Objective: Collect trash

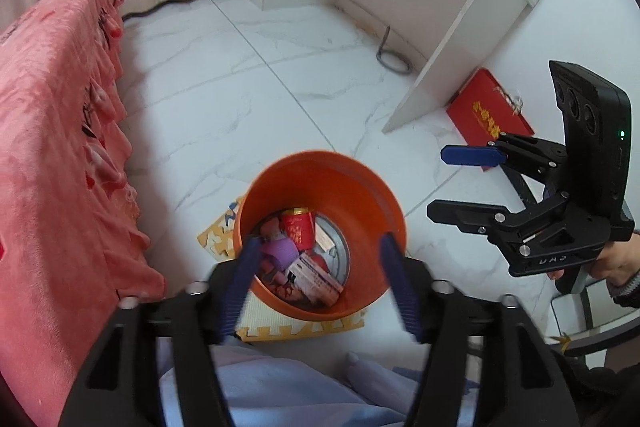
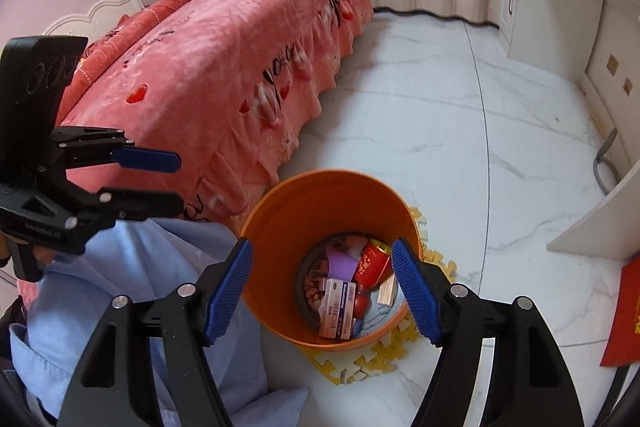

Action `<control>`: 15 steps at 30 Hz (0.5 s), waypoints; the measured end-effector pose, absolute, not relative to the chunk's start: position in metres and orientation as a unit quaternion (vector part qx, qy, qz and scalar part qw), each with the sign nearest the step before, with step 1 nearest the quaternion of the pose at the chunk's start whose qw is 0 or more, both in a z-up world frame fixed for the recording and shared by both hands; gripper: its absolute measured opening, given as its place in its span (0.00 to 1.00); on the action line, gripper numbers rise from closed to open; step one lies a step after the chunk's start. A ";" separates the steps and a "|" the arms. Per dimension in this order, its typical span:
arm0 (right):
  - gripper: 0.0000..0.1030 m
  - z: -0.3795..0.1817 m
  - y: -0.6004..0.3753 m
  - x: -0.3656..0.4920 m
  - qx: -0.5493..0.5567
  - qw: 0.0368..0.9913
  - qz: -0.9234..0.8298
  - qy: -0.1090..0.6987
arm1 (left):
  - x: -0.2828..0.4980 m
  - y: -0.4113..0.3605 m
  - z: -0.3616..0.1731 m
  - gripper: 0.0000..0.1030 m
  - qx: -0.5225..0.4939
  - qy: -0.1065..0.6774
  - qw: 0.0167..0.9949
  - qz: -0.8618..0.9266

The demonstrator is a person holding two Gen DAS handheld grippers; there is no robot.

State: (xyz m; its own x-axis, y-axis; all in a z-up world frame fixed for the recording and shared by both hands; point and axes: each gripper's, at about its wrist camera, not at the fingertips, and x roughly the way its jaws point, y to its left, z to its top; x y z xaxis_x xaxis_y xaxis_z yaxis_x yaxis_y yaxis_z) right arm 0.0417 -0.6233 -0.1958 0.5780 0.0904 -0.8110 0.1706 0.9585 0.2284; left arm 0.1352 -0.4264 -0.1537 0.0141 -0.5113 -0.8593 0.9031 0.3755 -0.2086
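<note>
An orange bin (image 1: 348, 195) stands on the floor beside the bed. In it lie a red box (image 1: 298, 227), a purple piece (image 1: 280, 253), a white medicine box (image 1: 316, 277) and other scraps. My left gripper (image 1: 320, 241) hangs above the bin, open, with nothing between its blue pads. The right gripper (image 1: 437, 182) is off to the right, held by a hand, also open. From the right wrist view, the right gripper (image 2: 323, 247) stands open and empty over the bin (image 2: 320, 203), above the red box (image 2: 374, 263) and white box (image 2: 338, 307). The left gripper (image 2: 178, 183) is at the left.
A pink-covered bed (image 1: 60, 147) runs along the left. A white desk (image 1: 460, 27) stands at the back right, with a red folder (image 1: 488, 115) and a grey cable (image 1: 390, 59) on the floor by it. A yellow foam mat (image 2: 360, 363) lies under the bin. Light blue cloth (image 2: 120, 287) is below me.
</note>
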 end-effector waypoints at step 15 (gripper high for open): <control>0.88 -0.092 -0.553 0.035 0.140 0.922 -0.006 0.360 | 0.108 -0.298 -0.058 0.95 0.102 0.382 0.818 -0.417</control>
